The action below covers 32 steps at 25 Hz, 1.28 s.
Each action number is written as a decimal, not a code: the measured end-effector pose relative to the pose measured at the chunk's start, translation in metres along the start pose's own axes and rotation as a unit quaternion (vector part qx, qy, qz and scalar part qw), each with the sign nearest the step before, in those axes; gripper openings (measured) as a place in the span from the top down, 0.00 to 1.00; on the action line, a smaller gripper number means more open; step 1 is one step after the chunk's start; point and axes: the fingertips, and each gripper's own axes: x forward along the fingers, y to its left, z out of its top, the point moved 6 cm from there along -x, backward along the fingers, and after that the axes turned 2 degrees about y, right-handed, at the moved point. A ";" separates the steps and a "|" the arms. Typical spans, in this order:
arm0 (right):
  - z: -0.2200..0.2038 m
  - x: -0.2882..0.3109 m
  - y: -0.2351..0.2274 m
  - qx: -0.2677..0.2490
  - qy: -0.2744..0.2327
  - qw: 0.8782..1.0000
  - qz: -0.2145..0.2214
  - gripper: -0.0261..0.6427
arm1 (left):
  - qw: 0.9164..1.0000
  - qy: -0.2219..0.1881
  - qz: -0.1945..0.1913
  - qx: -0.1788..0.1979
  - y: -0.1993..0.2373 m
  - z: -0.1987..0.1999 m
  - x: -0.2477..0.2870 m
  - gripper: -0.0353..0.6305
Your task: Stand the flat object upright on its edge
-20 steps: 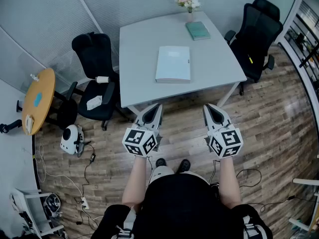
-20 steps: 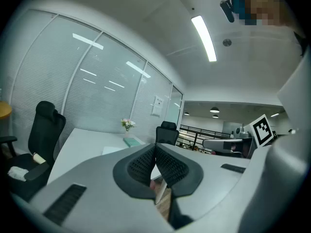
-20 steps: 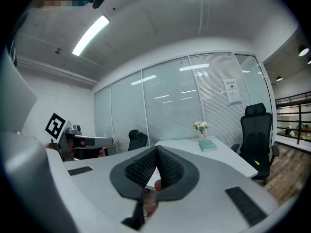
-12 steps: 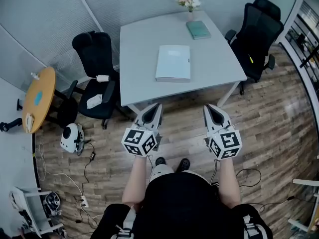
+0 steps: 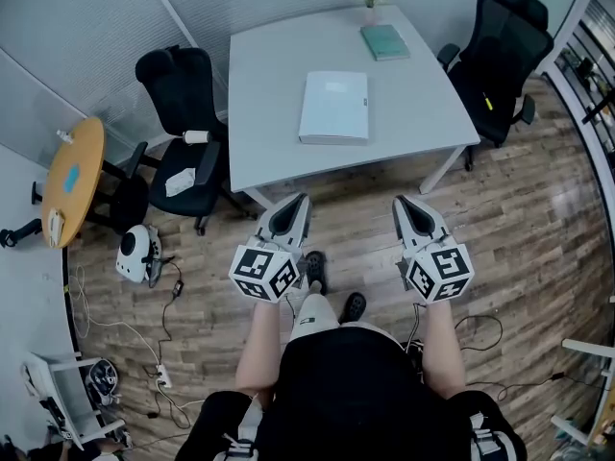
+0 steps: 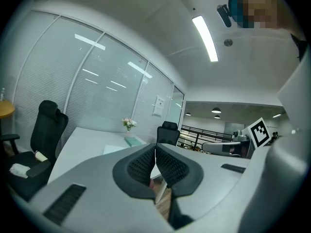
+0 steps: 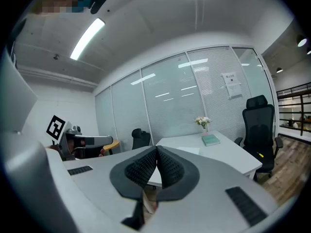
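Pale-blue binder point(image 5: 333, 107) lies flat on the worktop point(image 5: 423, 113) ahead — lengthwise away, nearer left gripper point(image 5: 298, 202) than right gripper point(image 5: 402, 203) (fingers closed, empty).

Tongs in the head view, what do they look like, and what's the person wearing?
The left tongs and right tongs are pale grey wedges with black ribbed pads, each carrying a white cube of black square markers. The person wears a black top.
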 end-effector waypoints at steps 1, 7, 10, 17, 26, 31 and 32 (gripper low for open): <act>-0.001 0.005 0.000 0.002 0.004 1.000 0.005 0.94 | 1.000 0.000 0.000 0.000 0.003 0.000 0.002 0.91; -0.004 0.034 -0.005 0.003 0.013 1.000 0.010 0.94 | 1.000 0.012 -0.009 0.004 0.028 -0.005 0.026 0.91; 0.002 0.056 -0.008 -0.018 0.014 1.000 0.008 0.94 | 1.000 0.015 -0.023 0.005 0.046 0.001 0.046 0.91; 0.037 0.122 -0.022 -0.015 -0.012 1.000 -0.008 0.94 | 0.999 0.009 -0.045 0.013 0.104 0.034 0.097 0.91; 0.066 0.204 -0.034 -0.007 -0.021 0.999 -0.033 0.94 | 0.997 0.021 -0.069 0.024 0.175 0.062 0.153 0.91; 0.070 0.238 -0.035 -0.002 -0.020 0.999 -0.050 0.94 | 0.996 0.031 -0.081 0.018 0.214 0.066 0.176 0.91; 0.070 0.242 -0.036 0.000 -0.019 0.998 -0.053 0.94 | 0.996 0.032 -0.084 0.017 0.218 0.066 0.180 0.91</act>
